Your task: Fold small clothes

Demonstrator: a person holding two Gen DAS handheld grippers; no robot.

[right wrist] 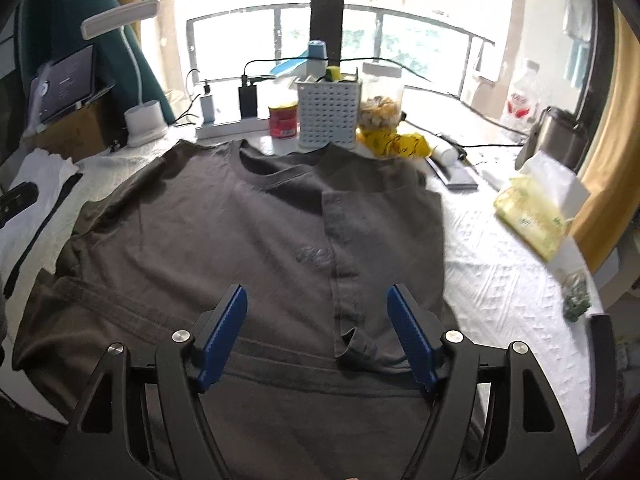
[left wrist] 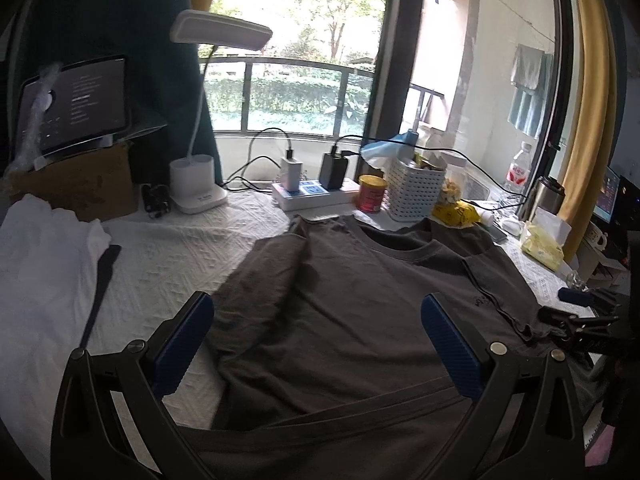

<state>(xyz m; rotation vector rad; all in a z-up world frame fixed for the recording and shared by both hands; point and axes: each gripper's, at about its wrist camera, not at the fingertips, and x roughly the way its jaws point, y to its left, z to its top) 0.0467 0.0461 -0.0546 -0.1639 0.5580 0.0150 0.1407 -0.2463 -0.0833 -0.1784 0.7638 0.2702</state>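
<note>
On the left of the tabletop, under its white textured cloth, we see a white garment lying in a heap, with a tablet propped on a cardboard box behind it and a white desk lamp just beside the box. At centre a dark grey T-shirt lies flat, collar toward the window, its right side and sleeve folded inward over the chest. We hold our left gripper over the shirt's left half, its blue fingers spread wide with nothing between them but cloth lying below. Our right gripper hangs over the lower edge of the folded panel, fingers released and wide apart, clear of the fabric. Behind the collar stands a power strip with two chargers plugged in, then a red can, then a white perforated basket holding a blue-capped bottle and a yellow item; we cannot make out the rest of its contents. A clear lidded jar just beside it holds pale, lumpy pieces. Farther right lie a yellow bag, a steel flask and a tissue pack with a white sheet sticking up.
</note>
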